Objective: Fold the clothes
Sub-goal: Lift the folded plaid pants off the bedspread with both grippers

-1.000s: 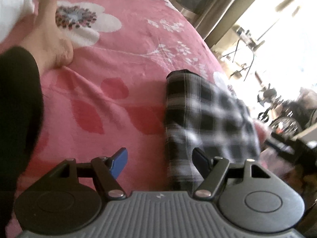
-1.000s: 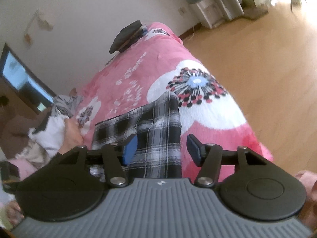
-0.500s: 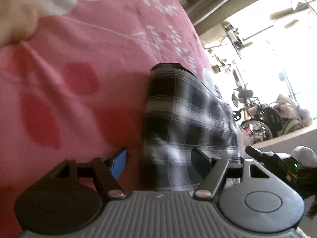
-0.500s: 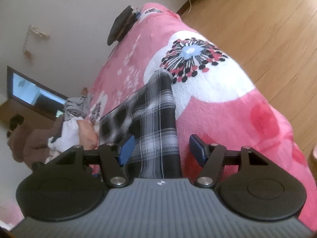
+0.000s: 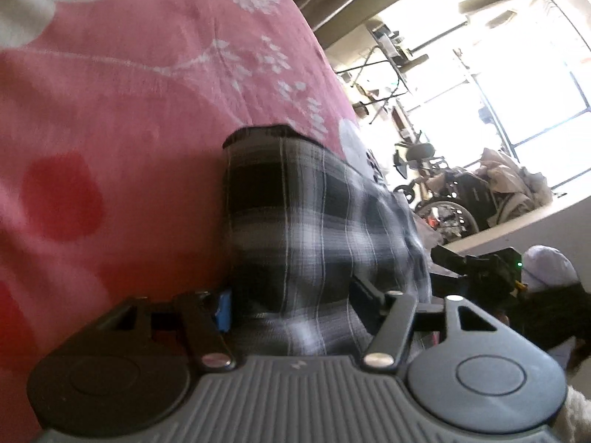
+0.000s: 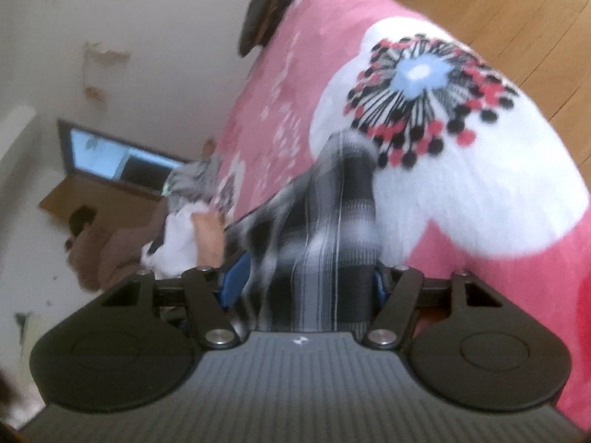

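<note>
Left tool [image 5: 290,304]: jaws closing; black-and-white plaid cloth garment [image 5: 314,229] lies between the blue-padded fingers [image 5: 223,308]; pad contact cannot be confirmed.
Right tool [image 6: 308,282]: jaws spread, the same plaid garment [image 6: 332,229] between them; grip cannot be confirmed, frame blurred.
Garment location: flat on the pink fleece floral blanket [image 5: 129,110] of the bed, running toward 12 o'clock from each tool.
White flower print [image 6: 461,155]: at 1 o'clock of the right tool, touching the garment's far end.
Far field: wooden floor [image 6: 517,18] at 2 o'clock.
</note>
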### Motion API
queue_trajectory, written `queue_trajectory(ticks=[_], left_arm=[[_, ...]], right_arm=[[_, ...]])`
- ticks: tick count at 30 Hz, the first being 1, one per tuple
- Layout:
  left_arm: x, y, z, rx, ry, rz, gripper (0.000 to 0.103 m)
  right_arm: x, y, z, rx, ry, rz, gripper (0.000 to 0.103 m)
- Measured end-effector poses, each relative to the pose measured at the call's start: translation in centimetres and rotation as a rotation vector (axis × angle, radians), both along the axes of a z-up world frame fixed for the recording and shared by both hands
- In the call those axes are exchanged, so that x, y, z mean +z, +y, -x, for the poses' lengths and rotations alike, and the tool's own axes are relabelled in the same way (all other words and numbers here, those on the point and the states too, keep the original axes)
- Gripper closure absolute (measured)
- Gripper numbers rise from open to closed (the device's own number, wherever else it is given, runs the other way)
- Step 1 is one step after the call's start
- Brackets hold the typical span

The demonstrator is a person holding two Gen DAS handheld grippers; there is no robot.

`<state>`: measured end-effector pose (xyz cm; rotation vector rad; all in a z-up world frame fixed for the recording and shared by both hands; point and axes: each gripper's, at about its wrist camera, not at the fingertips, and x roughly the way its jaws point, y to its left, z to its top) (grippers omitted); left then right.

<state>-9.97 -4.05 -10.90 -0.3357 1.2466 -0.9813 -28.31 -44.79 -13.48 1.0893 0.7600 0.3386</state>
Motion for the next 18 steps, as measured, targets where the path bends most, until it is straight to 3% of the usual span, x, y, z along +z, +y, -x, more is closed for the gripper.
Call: queue_trajectory(ticks=[5, 8, 10, 12, 18], left_arm=[[-0.4, -1.2, -0.9, 0.074, 0.041, -0.001, 0.05], [0.6, -2.1, 0.1, 0.094, -0.034, -0.074, 0.07], [1.4, -2.0, 0.8, 0.116, -0.059, -0.073, 0.082], [2.6, -2.0, 1.8, 0.128, -0.108, -0.078, 0.085], [7.1, -1.4, 5.2, 0.164, -0.25, -0.071, 0.088]], right_arm=[[0.1, 0.6, -1.1, 0.039, 0.011, 0.037, 0.05], [1.0, 1.9, -2.1, 0.066, 0.011, 0.136, 0.063], [1.8, 2.6, -1.8, 0.059, -0.007, 0.195, 0.069], [2.6, 3.3, -1.5, 0.051, -0.025, 0.253, 0.075], [7.7, 6.8, 0.5, 0.064, -0.144, 0.53, 0.077]])
